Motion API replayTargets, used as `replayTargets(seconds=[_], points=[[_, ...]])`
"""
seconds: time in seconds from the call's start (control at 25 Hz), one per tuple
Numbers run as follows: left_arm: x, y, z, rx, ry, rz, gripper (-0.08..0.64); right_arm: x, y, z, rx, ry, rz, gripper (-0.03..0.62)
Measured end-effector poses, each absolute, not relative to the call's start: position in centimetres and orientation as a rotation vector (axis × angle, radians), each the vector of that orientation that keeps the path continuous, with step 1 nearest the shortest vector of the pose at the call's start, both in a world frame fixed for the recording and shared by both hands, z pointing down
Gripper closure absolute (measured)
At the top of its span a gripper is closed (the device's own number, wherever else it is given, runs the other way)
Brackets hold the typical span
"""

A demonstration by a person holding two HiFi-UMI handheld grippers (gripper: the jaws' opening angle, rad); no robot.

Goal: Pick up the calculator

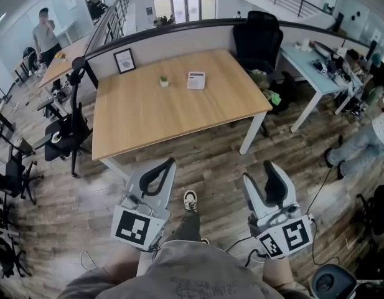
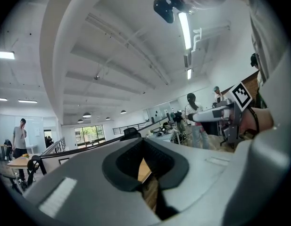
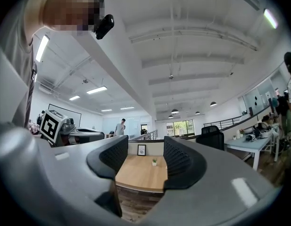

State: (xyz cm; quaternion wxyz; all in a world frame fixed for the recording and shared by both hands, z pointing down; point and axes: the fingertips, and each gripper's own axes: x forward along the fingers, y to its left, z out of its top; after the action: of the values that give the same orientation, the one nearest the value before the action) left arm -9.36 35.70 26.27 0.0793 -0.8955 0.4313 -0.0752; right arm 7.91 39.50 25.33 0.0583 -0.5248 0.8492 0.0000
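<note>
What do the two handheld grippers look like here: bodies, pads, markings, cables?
The left gripper and the right gripper have light grey bodies with curved jaws lined in black ribbed pads. Each carries a white cube printed with black square markers. A thin black cable trails by the right one. The person wears a grey top.

The right gripper [image 3: 146, 160] holds its jaws wide apart with nothing between them; beyond them stands a wooden table [image 3: 136, 175]; a small plant [image 3: 154, 162] and a framed picture [image 3: 141, 149] sit at its far edge.
</note>
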Motion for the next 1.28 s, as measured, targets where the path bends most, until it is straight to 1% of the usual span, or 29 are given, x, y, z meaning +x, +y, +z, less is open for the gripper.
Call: replayTargets(seconds=[0.24, 0.56, 0.96, 1.28], points=[[-8.3, 29.9, 26.2, -2.717, 1.235, -0.177, 0.558, 8.6, 33.6, 26.0, -1.619, 2.578, -0.048, 0.371], [-9.0, 19.0, 26.3, -2.739, 1.252, -0.210, 0.558, 7.8, 22.5, 26.5, -1.597, 2.616, -0.159, 0.373], [-11.3, 5.1, 26.5, -2.758, 1.241, -0.246, 0.558, 4.8, 7.8, 27.8, -1.572, 2.661, -0.236, 0.373], [-11.0, -2.5, 27.8, -2.794, 1.224, -0.241, 0.558, 3.8, -0.1, 30.0, -1.559, 2.705, -0.312, 0.373]])
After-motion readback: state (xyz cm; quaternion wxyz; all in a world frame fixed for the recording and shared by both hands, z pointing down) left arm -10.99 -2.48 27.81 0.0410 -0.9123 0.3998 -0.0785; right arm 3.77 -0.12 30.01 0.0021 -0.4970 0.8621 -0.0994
